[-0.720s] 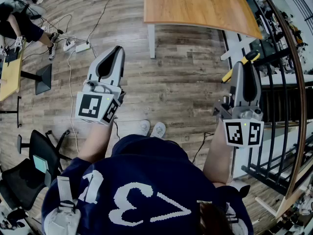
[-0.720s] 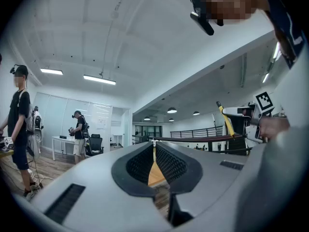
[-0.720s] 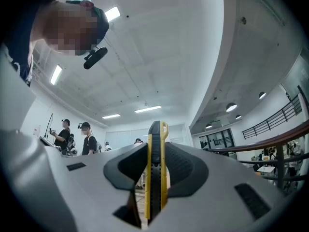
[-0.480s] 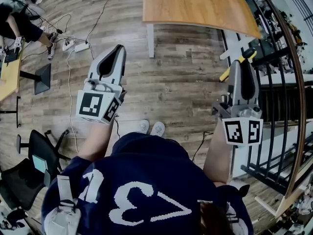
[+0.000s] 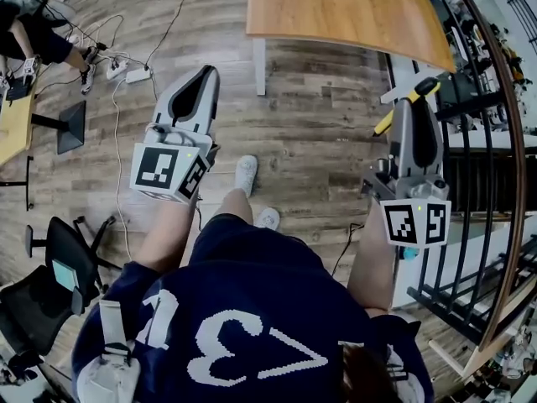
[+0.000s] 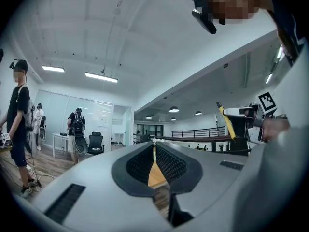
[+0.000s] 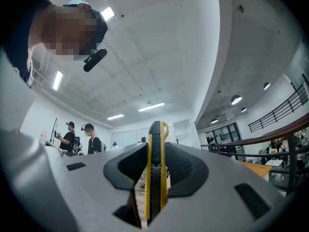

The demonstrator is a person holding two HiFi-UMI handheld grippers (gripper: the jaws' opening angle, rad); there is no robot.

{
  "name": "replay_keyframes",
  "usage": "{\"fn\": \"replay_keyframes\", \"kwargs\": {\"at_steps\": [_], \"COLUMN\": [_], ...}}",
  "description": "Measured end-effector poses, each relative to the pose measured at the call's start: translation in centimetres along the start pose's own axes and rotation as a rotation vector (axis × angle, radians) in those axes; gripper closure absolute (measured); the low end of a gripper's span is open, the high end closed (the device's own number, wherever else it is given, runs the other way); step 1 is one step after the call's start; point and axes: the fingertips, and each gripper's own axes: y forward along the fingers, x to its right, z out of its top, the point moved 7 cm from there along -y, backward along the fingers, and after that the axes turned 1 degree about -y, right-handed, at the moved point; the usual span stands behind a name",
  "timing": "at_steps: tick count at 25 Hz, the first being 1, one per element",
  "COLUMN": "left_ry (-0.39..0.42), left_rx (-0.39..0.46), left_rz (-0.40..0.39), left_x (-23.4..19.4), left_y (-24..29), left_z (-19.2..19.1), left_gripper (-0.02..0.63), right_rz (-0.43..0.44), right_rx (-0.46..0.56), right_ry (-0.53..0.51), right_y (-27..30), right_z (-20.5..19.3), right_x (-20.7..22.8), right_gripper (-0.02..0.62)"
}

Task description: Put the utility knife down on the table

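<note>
The right claw is closed on the utility knife, its dark pads pressed against the two flat sides of the yellow-and-black handle. In the right gripper view the knife stands upright between the jaws and rises a little above their tips. In the head view it crosses the claw at a slant, with one yellow end out past the tips to the upper right and the other showing below on the left.

The knife is up in the air over the wood floor, not resting on anything. The wooden counter lies well ahead of this claw and to its left, apart from the knife. A black railing runs close along the claw's right side.

The left claw is held level, off to the left of the right one and well apart from it. Its jaws are drawn together at the tips and hold nothing. Through the thin wedge between its pads, a strip of the counter shows ahead.

The person's shoes are on the floor between the two claws.
</note>
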Motion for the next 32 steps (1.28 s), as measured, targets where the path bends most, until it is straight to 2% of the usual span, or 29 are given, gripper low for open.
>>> {"fn": "replay_keyframes", "kwargs": {"at_steps": [8,15,19,26,32], "left_ry": [0.004,0.029,0.016,-0.009,-0.011], "left_rx": [0.026,0.037,0.029,-0.018,-0.039], "left_rz": [-0.050,-0.121,-0.164,-0.174,-0.138], "left_x": [-5.5,-12.5,-14.6,-16.3,-17.5], "left_y": [10.2,19.9,23.8,29.2,34.9], "left_z": [-0.8,-0.1,-0.1,-2.0,-3.2], "left_gripper": [0.578,0.578,0.578,0.578,0.578], "right_rz": [-0.043,-0.092,-0.123,-0.141,-0.100], "right_rx": [0.023,0.062,0.059,0.004,-0.004], "right_ry": [-0.033,-0.045,-0.037,-0.027,-0.014], "right_y": [9.1,19.4,23.0,27.2,32.9], "right_z": [-2.1,-4.0,-5.1,-7.2,-9.0], "right_x": [3.0,4.1,4.7,7.8,12.3], "right_gripper": [0.471,0.471,0.471,0.471,0.471]}}
